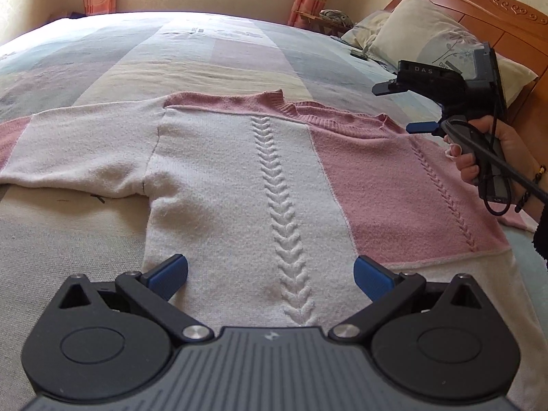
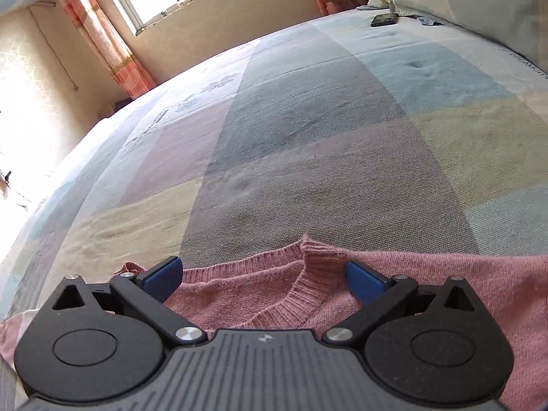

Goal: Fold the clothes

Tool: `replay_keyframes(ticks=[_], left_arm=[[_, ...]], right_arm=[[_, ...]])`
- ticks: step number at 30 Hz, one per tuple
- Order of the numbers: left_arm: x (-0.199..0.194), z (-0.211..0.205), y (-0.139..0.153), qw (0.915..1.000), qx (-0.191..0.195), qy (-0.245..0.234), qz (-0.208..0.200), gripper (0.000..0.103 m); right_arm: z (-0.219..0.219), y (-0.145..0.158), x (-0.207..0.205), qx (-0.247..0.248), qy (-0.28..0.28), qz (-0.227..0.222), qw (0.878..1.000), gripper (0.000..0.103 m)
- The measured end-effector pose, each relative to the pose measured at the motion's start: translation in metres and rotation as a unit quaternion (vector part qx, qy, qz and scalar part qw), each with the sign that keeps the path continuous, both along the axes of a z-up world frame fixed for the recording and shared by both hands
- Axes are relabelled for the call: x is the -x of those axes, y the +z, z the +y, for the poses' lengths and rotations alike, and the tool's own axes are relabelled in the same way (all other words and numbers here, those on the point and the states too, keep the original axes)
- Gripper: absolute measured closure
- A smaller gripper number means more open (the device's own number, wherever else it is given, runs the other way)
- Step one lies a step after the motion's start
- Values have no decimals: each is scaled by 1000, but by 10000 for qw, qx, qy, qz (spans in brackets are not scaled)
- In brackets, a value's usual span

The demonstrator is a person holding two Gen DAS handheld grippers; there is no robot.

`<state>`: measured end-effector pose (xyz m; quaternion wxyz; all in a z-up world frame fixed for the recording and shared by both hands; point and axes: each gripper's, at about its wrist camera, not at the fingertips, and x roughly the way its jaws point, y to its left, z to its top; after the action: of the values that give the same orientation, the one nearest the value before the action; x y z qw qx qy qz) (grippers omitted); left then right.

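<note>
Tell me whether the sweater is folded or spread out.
Mostly spread: the sweater lies flat on the bed, one sleeve stretched sideways. The other sleeve is not clearly visible.

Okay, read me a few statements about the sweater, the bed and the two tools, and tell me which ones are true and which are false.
1. The sweater lies spread flat on the bed. True.
2. The left tool is clamped on the sweater. False: its jaws are wide open, above the white panel near the hem.
3. The right tool is open over the pink neckline. True.
4. The sweater is solid blue. False: it is pink and white, with a braided cable pattern.
5. A pillow rests near the wooden headboard. True.
</note>
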<state>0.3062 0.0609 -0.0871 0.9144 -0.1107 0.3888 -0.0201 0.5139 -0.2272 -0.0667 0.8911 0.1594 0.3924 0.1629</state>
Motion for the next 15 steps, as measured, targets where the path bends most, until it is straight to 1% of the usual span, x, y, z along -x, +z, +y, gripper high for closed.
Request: replay_keyframes(ticks=[3,6,8,10,11,12,15], left_arm=[[1,0,2,10000,33,-8,-50,1],[2,-3,2,9999,40,-69,-67,1],[1,-6,1,9999,-21,-123,-47,1],[-1,-8,-2,9998,-67,-194,20,1],[-1,-9,-3,9998,-86,-186,49,1],[-2,-9,-4,9998,-106,-174,50,1],[-2,-11,-5,9996,-186,-196,50,1]], right_arm=[[-9,18,26,-71,236,-116,9996,0],[-19,25,48,89,383,-82,9992,0],[-25,21,54,177,403,51,9990,0],[-34,8,56,323,213,300,9988,0],[-38,-1,55,309,98,458,9984,0],[-43,-7,55,223,37,450,9987,0],[-52,-19,53,11,-108,127,9999,0]])
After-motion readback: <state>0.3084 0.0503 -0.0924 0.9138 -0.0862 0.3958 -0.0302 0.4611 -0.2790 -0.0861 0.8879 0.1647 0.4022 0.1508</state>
